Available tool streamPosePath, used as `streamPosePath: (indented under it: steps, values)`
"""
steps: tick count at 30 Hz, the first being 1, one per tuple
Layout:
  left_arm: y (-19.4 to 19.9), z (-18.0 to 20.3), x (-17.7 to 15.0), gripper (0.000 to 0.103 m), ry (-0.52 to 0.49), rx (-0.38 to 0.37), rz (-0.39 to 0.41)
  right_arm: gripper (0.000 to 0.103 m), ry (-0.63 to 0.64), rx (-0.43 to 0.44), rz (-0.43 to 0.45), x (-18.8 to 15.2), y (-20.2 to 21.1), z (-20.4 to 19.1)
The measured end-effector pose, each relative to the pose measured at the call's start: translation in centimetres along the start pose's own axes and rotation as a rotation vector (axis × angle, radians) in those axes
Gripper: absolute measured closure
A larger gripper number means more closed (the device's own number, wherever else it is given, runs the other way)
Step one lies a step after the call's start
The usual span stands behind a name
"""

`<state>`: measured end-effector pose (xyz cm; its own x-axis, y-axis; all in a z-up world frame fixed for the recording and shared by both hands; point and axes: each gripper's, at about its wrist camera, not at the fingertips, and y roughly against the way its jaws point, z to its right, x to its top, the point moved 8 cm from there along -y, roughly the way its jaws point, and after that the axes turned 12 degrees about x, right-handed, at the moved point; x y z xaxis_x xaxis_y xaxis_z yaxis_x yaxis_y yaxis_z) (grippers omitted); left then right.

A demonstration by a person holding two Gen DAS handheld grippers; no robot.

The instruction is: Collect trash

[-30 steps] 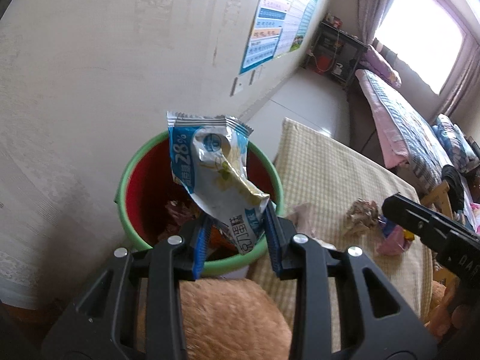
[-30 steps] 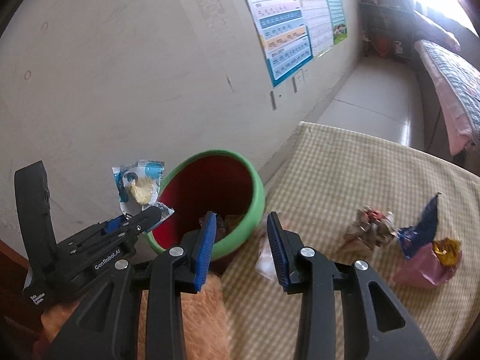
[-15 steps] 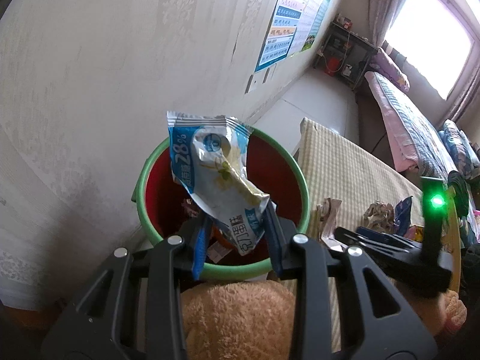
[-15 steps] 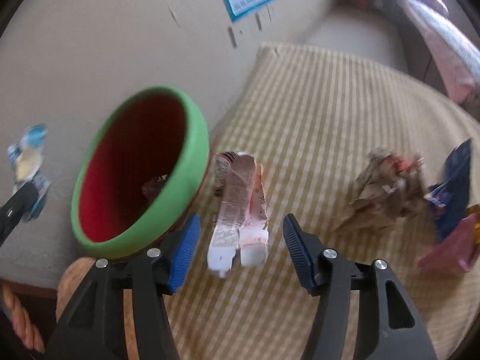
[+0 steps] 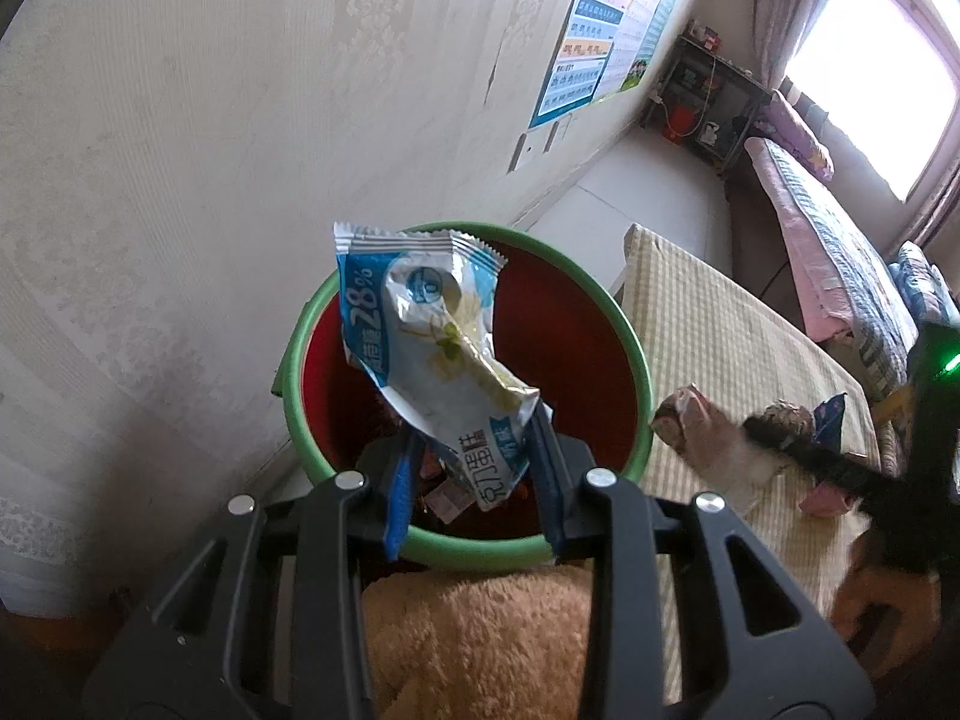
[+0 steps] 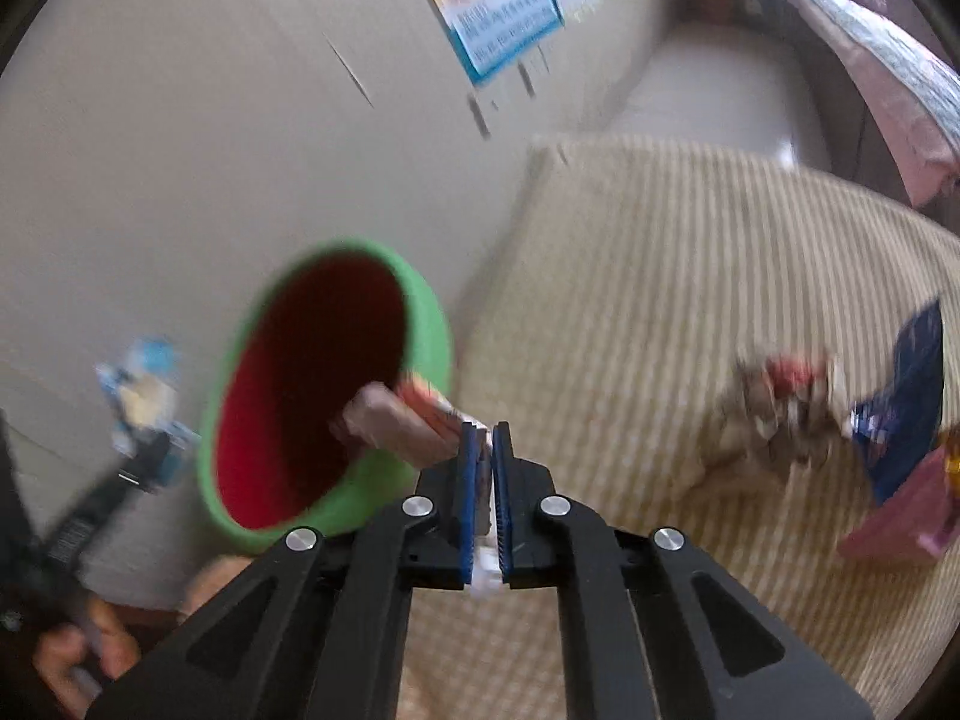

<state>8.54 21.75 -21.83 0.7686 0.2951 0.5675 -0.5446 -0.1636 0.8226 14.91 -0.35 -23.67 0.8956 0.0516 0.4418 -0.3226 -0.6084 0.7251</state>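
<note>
**A:** Above the bin's mouth, what does the left gripper (image 5: 474,468) have?

**B:** It is clamped on a blue-and-white snack wrapper (image 5: 429,348), gripping the lower end. The wrapper stands up crumpled over the green-rimmed bin (image 5: 630,336), whose inside is red with some litter at the bottom.

**A:** And the right gripper (image 6: 485,450)?

**B:** Its 2 blue pads are pinched nearly together on a flattened pinkish packet (image 6: 408,426). The packet sticks out ahead of the fingers, toward the bin's rim (image 6: 432,324). That view is blurred, so I cannot tell whether the packet touches the rim.

**A:** Where is the rest of the trash?

**B:** On the checked yellow cloth (image 6: 660,276) beside the bin: a crumpled brownish wrapper (image 6: 780,414), a dark blue packet (image 6: 906,402) just beside it, and a pink piece (image 6: 900,516) below that.

**A:** Anything else?

**B:** A hand (image 6: 78,648) holds the left gripper's handle, low at the left edge of the right wrist view.
</note>
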Motion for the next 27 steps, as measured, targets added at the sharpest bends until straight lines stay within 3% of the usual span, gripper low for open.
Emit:
streamPosePath:
  steps: [5,13,14,15,16,17,22,27]
  values:
    - [-1.3,0.1,0.4,0.071,-0.016,0.009,-0.014,0.103,0.067,0.071,0.04,3.0,0.3,-4.4]
    - [-2.2,0.1,0.6,0.071,-0.035,0.028,-0.031,0.099,0.152,0.155,0.064,6.2,-0.5,-10.3]
    - [-2.3,0.1,0.5,0.071,-0.037,0.029,-0.034,0.089,0.154,0.145,0.071,6.6,-0.4,-10.1]
    - [-2.3,0.1,0.5,0.071,-0.039,0.028,-0.034,0.063,0.152,0.127,0.084,7.1,-0.4,-9.5]
    - [-2.3,0.1,0.4,0.071,-0.043,0.026,-0.032,0.049,0.142,0.075,0.113,7.3,0.0,-8.1]
    - [-2.2,0.1,0.4,0.071,-0.045,0.027,-0.03,0.043,0.127,0.029,0.123,7.3,0.1,-6.8]
    - [-2.6,0.3,0.3,0.071,-0.037,0.019,-0.038,0.045,-0.073,-0.082,-0.002,4.6,-3.2,1.1]
    - [-2.8,0.5,0.1,0.071,-0.05,0.012,-0.044,0.045,-0.133,-0.101,-0.117,2.2,-6.8,3.5]
